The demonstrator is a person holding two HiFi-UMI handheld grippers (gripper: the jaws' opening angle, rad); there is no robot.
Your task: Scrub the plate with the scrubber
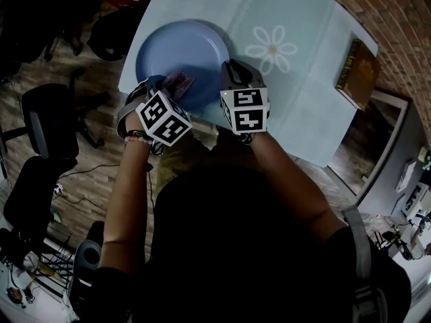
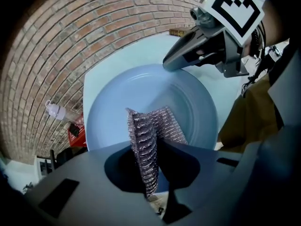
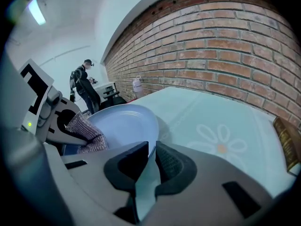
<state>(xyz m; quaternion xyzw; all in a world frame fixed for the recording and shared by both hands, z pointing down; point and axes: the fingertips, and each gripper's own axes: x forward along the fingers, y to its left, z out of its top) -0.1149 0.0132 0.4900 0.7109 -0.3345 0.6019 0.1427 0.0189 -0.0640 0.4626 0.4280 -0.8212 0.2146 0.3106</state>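
A round blue plate [image 1: 178,49] lies at the near left corner of the pale blue table [image 1: 303,19]. My left gripper [image 1: 172,87] is shut on a purple-grey mesh scrubber [image 1: 179,83], which rests on the plate's near part. In the left gripper view the scrubber [image 2: 151,133] stands folded between the jaws over the plate [image 2: 141,91]. My right gripper [image 1: 228,69] is shut on the plate's right rim. In the right gripper view the rim [image 3: 149,147] runs between the jaws, and the scrubber [image 3: 84,131] shows at the left.
A brown book [image 1: 357,73] lies at the table's right edge by the brick wall [image 1: 397,19]. A daisy print [image 1: 271,48] marks the cloth beside the plate. Black office chairs [image 1: 44,120] stand at the left. A person [image 3: 82,84] stands far off.
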